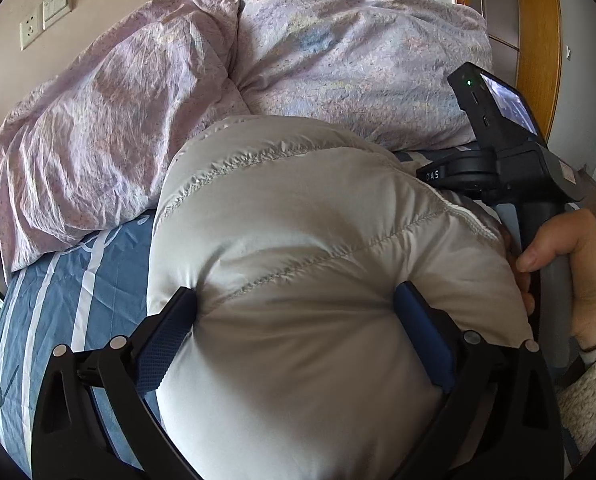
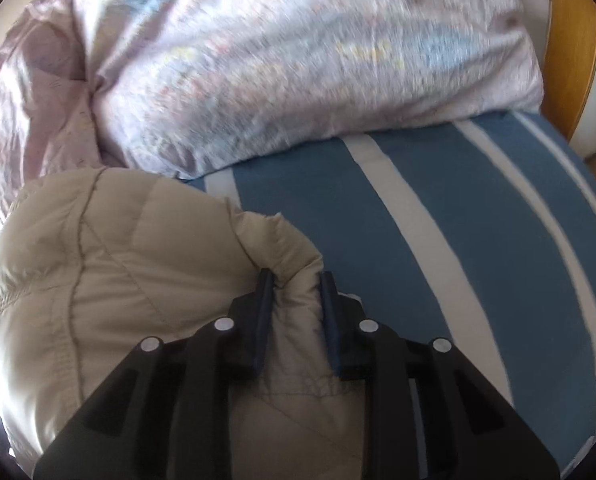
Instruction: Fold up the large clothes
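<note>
A puffy beige quilted down jacket (image 1: 298,240) lies bunched on the bed. My left gripper (image 1: 294,304) has its jaws wide apart around a thick bulge of the jacket, blue pads (image 1: 170,332) pressing into both sides. In the right wrist view the jacket (image 2: 118,280) fills the lower left. My right gripper (image 2: 296,280) is shut on a folded edge of the jacket, the fabric pinched between its blue pads (image 2: 264,304). The right gripper's body and the hand holding it show in the left wrist view (image 1: 530,184).
The bed has a blue sheet with white stripes (image 2: 458,260). A bulky lilac patterned duvet (image 1: 258,60) is piled at the far side, right behind the jacket. A wooden bed frame (image 2: 570,48) stands at the right. A wall with a socket and switch (image 1: 46,12) is behind.
</note>
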`<state>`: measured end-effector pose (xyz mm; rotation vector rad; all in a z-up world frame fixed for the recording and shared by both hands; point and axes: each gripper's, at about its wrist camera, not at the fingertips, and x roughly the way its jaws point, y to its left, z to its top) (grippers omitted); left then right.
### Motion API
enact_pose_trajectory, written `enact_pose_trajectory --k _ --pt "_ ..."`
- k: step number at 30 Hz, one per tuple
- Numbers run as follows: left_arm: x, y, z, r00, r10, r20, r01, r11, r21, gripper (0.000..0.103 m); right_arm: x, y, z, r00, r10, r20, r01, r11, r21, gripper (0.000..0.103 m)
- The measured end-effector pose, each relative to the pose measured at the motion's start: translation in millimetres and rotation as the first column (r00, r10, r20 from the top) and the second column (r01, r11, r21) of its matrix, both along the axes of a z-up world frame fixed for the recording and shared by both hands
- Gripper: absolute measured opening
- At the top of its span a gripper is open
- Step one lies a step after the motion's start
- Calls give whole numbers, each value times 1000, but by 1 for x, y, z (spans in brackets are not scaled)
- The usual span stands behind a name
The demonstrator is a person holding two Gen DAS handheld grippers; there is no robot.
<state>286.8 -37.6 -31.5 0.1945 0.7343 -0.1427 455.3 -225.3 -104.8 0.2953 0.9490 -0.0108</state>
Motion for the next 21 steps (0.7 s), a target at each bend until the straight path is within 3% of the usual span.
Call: enact_pose_trajectory --k 3,4,10,16,21 --pt "1 -1 -2 1000 6 -6 -6 1000 13 101 -9 -9 9 999 29 23 -29 999 15 34" --pt "1 1 -2 1000 3 -10 -3 1000 14 101 -22 -16 19 999 17 45 -19 999 30 41" --pt "4 4 -1 1000 -3 -31 3 1000 5 101 -103 -14 61 969 134 207 -151 986 70 42" --pt "4 4 0 1000 1 -24 -1 1000 2 101 -114 2 42 966 201 161 -207 978 22 42" --pt "3 3 -1 1000 5 -13 -5 1000 9 101 -97 -2 25 969 214 128 -222 974 53 44"
